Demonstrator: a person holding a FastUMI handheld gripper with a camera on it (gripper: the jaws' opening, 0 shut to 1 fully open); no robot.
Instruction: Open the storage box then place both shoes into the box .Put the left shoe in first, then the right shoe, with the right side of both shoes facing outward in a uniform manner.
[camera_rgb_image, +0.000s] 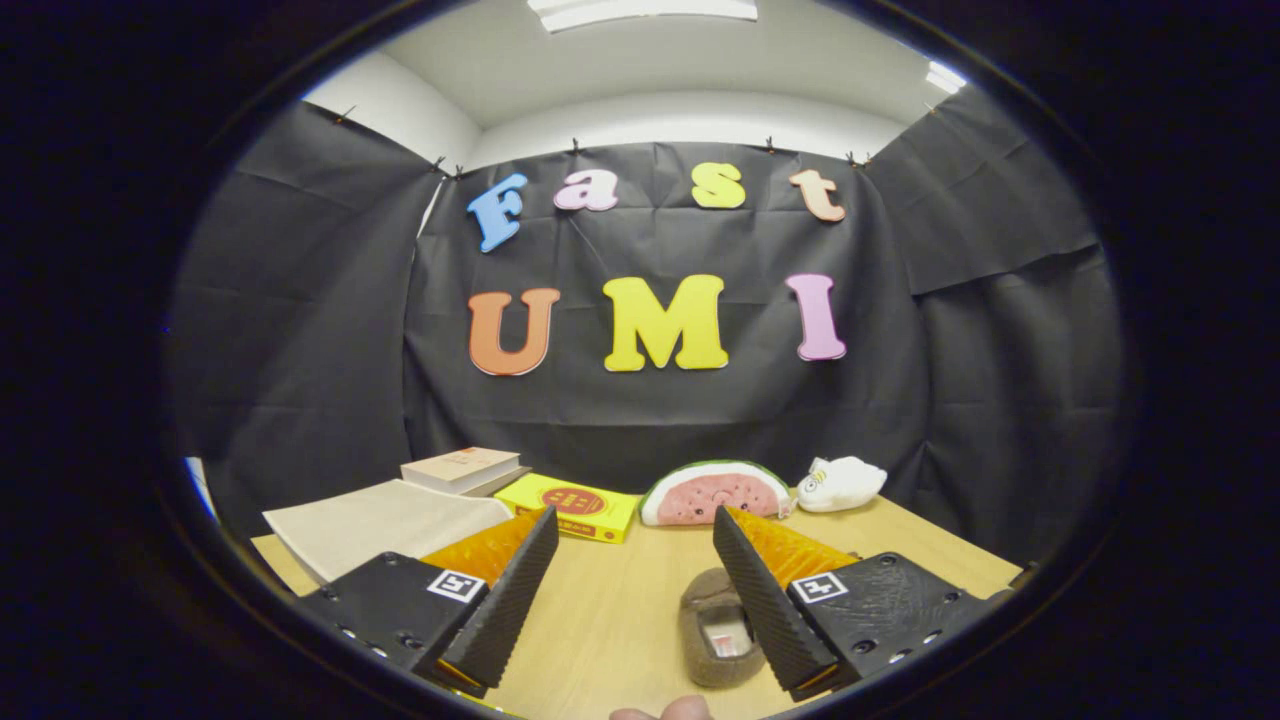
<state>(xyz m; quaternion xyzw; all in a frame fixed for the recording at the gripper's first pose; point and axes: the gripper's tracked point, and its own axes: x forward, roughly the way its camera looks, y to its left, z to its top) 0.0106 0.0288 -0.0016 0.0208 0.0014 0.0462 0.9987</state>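
Observation:
My gripper is open above the wooden table, with a wide gap between its fingers. A brown fuzzy shoe lies on the table low between the fingers, close against the inner side of the right finger, its opening facing up. The storage box, beige with a flat lid, stands on the table beyond the left finger; its lid is down. A fingertip of a person's hand shows at the near edge.
A book rests behind the storage box. A yellow box lies flat beyond the fingers. A watermelon-slice plush and a small white plush sit at the table's back by the black cloth wall.

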